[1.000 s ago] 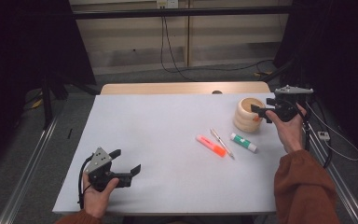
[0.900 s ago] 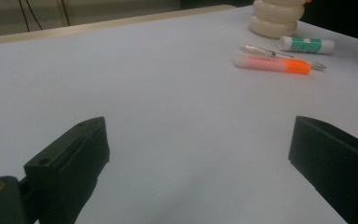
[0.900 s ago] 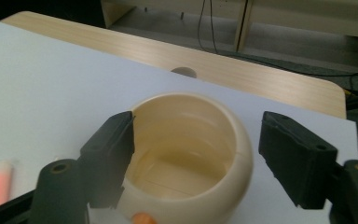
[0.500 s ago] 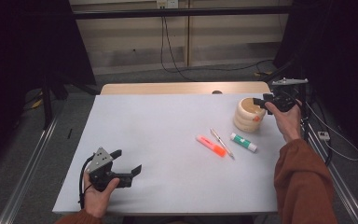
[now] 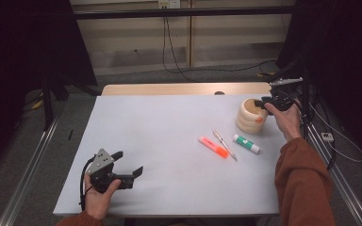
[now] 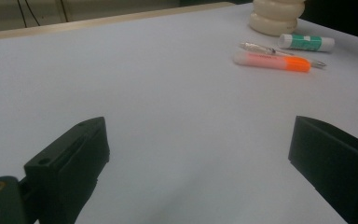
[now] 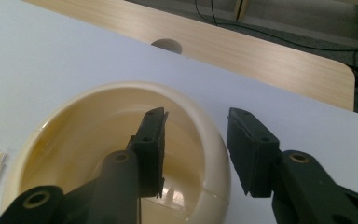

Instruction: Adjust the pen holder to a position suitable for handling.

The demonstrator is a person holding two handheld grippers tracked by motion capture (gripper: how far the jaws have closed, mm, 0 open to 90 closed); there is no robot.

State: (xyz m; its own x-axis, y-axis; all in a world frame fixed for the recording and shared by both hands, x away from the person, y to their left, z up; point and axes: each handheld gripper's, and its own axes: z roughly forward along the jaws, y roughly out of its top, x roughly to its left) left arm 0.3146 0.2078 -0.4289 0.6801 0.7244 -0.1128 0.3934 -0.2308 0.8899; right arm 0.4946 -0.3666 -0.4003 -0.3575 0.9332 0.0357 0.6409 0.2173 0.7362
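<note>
A cream ribbed cup stands at the table's right side. My right gripper hangs over its right-hand rim. In the right gripper view one jaw of the right gripper is inside the cup and the other outside, with the rim between them. The jaws have just been closing, and I see no pad pressing on the wall. My left gripper rests near the front left edge, jaws wide apart and empty. The left gripper faces bare table, with the cup far off.
An orange highlighter, a thin pen and a green-and-white glue stick lie in front of the cup on the white table. A wooden board with a hole runs along the far edge.
My right gripper has come forward and down over the cup's rim, and its jaws stand narrower than before. The left gripper has stayed where it was.
</note>
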